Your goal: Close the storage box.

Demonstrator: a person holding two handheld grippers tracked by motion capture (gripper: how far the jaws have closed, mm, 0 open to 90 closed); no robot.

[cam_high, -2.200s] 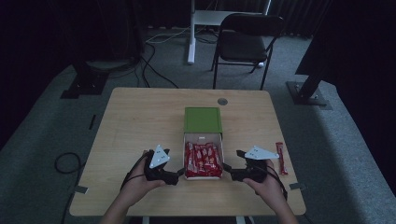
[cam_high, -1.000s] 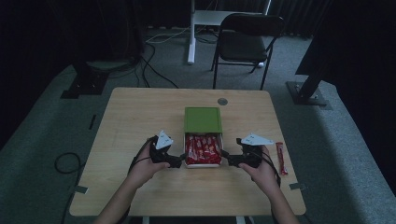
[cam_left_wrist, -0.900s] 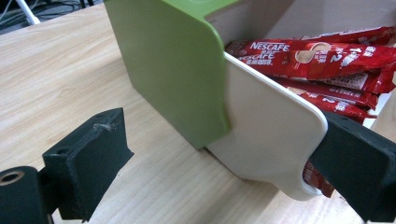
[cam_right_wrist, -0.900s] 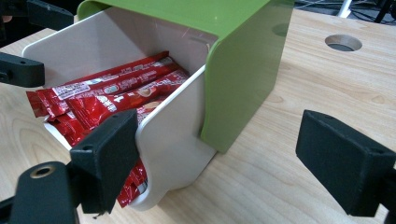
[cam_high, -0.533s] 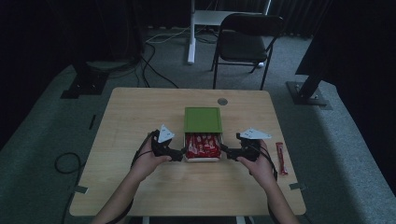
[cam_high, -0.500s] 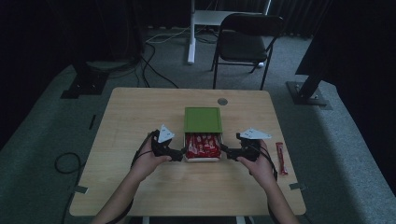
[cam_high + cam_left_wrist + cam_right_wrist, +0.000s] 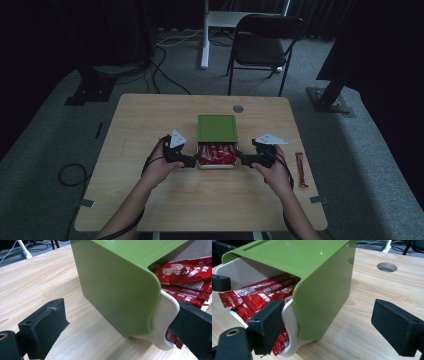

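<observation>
Here, both grippers straddle the white drawer of a green plastic box, pushing it shut.

The green plastic sleeve box [image 7: 216,128] sits mid-desk on the pale wooden desk [image 7: 150,120], its long axis running away from the person, mouth toward them. Its white drawer full of red sachets [image 7: 216,154] stands partly out. The left gripper [image 7: 192,160] and right gripper [image 7: 241,160] are both open, jaws either side of the drawer's front corners. I judge even pressure from both sides matters, or the drawer skews and jams. A stray red sachet [image 7: 300,169] lies well apart, right.
</observation>
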